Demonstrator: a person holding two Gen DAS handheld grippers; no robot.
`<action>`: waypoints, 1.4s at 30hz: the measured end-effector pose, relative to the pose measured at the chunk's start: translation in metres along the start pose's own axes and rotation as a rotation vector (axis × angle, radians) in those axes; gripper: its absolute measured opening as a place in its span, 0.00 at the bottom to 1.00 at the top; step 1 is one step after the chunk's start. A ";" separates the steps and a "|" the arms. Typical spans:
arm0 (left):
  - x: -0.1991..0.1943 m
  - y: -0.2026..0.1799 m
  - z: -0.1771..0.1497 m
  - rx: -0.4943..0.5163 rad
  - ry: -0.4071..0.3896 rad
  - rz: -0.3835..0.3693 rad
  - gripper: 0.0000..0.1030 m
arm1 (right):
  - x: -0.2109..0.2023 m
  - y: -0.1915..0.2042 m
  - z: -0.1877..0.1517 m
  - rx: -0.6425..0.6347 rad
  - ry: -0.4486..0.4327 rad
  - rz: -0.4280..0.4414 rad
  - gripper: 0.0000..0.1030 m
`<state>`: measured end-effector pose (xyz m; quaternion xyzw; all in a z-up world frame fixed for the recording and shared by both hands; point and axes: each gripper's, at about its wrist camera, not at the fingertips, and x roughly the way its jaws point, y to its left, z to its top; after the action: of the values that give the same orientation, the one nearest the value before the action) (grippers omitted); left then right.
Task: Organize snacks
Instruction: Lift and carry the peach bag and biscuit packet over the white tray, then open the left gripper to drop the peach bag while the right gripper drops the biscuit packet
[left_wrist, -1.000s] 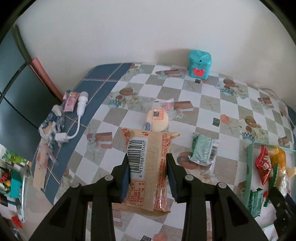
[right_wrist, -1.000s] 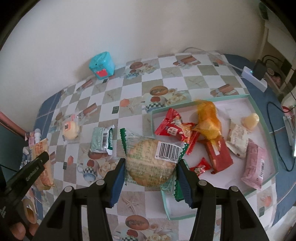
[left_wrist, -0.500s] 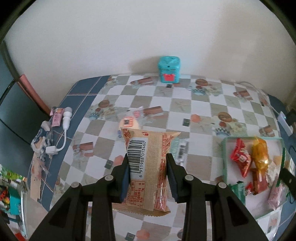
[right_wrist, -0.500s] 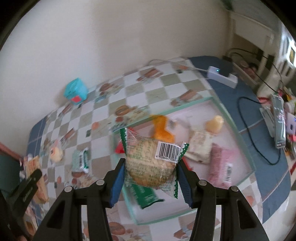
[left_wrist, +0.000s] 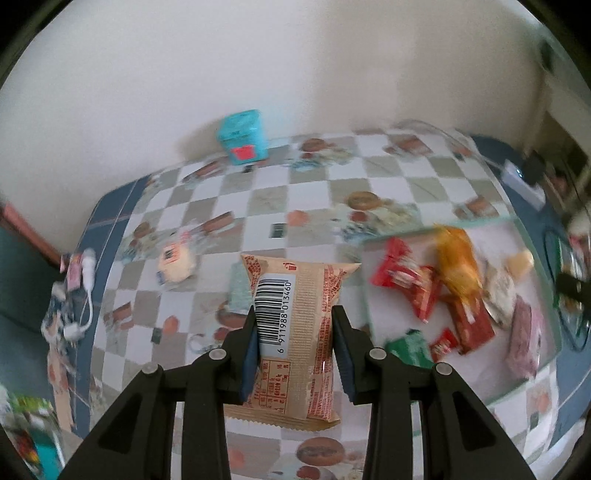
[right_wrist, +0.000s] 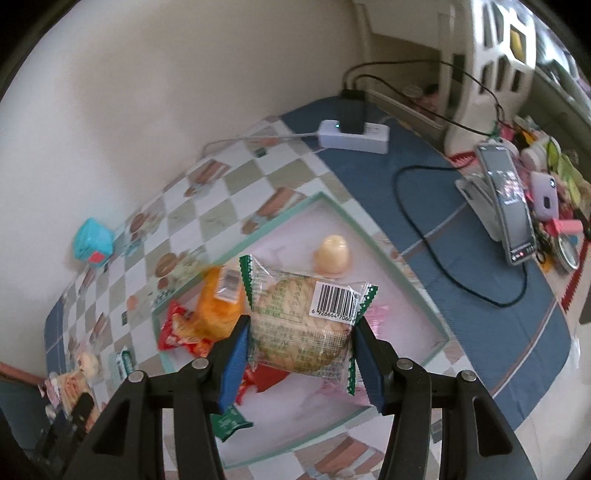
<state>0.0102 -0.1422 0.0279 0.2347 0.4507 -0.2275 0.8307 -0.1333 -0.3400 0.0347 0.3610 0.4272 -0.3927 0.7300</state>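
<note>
Two grippers each pinch a snack above a checkered tablecloth (left_wrist: 258, 195). The left gripper (left_wrist: 294, 334) clamps a tan packet (left_wrist: 303, 332) by its long sides, barcode facing up, its blue pads pressed against the wrapper. The packet hangs over the cloth just left of a shallow tray (left_wrist: 365, 280) with a pale green rim. In that tray lie red packets (left_wrist: 402, 273), an orange bag (left_wrist: 458, 262), a pink packet (left_wrist: 524, 336) and a green packet (left_wrist: 410, 347), all somewhat blurred. On the cloth to the left sits a round pale bun in clear wrap (left_wrist: 175, 260), and a light green packet (left_wrist: 240, 288) shows partly behind the tan one. A teal box (left_wrist: 242, 136) stands at the far edge against the wall.

The right gripper (right_wrist: 301, 345) squeezes a clear-wrapped round biscuit (right_wrist: 303, 321) with green serrated ends, held over the middle of the tray (right_wrist: 391, 266). Below and around it are the orange bag (right_wrist: 218, 306) on the left, red packets (right_wrist: 173, 328), a green packet (right_wrist: 229, 421) near the front rim, and a pale yellow jelly cup (right_wrist: 331, 253) toward the far side. On the blue border to the right lie a white power strip (right_wrist: 354, 134), a black cable (right_wrist: 436, 251) and a phone on a stand (right_wrist: 509, 206).
</note>
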 end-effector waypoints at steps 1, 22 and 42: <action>0.000 -0.010 -0.001 0.029 0.000 -0.001 0.37 | 0.001 -0.003 0.001 0.005 0.004 0.000 0.55; 0.046 -0.111 -0.014 0.164 0.130 -0.199 0.37 | 0.045 -0.024 0.001 0.009 0.142 0.004 0.55; 0.054 -0.116 -0.005 0.143 0.075 -0.212 0.40 | 0.060 -0.020 -0.002 -0.003 0.184 -0.001 0.56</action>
<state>-0.0345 -0.2397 -0.0421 0.2528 0.4863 -0.3364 0.7658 -0.1322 -0.3632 -0.0247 0.3945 0.4932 -0.3575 0.6880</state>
